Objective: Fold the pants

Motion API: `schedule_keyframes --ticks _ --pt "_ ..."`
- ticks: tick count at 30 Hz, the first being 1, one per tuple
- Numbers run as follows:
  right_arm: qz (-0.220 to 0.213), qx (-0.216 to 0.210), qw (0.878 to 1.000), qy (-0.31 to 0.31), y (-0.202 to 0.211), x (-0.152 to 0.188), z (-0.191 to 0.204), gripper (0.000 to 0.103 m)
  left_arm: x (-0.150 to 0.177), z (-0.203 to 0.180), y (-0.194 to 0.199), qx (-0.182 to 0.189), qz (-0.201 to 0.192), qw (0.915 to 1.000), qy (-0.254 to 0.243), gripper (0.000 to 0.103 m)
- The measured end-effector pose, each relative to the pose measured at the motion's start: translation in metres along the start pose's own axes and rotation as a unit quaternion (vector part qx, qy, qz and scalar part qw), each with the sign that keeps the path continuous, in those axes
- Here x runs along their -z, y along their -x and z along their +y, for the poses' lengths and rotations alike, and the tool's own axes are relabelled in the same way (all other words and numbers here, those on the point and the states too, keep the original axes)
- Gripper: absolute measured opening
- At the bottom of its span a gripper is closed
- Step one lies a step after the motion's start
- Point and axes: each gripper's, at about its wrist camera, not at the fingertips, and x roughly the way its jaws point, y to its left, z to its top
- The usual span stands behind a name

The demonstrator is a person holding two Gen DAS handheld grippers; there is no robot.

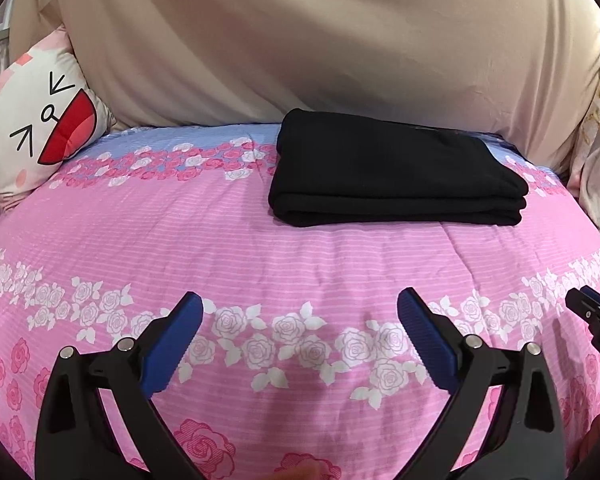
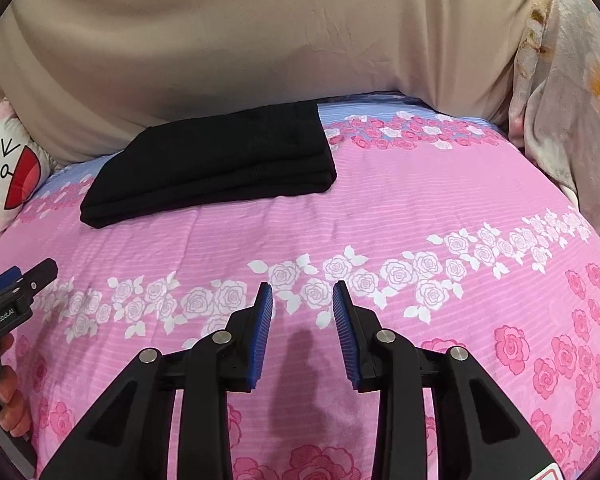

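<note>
There, the black pants (image 1: 396, 176) lie folded into a thick, soft rectangle of several stacked layers, rounded at the folds, on the far part of the bed (image 1: 260, 248), close against the smooth beige cloth (image 1: 300, 40) that rises behind them. The bed's cover is a finely ribbed pink cotton with bands of white and pink printed roses, turning blue just beside the pants. Off to the pants' left leans a plump cushion (image 1: 32, 128) with a cartoon face and a red mouth; to their right hangs a pale flowered fabric (image 2: 572, 80). Nearer than the pants, well apart from them, the left gripper (image 1: 300, 300) hovers with its jaws spread wide and holding nothing, its blue ridged pads (image 1: 172, 344) bare. The right gripper (image 2: 302, 290) has its jaws partly apart, likewise holding nothing.
</note>
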Motion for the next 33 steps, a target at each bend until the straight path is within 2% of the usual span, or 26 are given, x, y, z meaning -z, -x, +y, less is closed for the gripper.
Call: schedule_keyframes --ticks 33 --pt "0.015 0.002 1.000 0.025 -0.0061 0.0006 0.0101 0.032 -0.0002 -0.0039 0.0014 -0.019 -0.004 0.9998 -0.009 0.095"
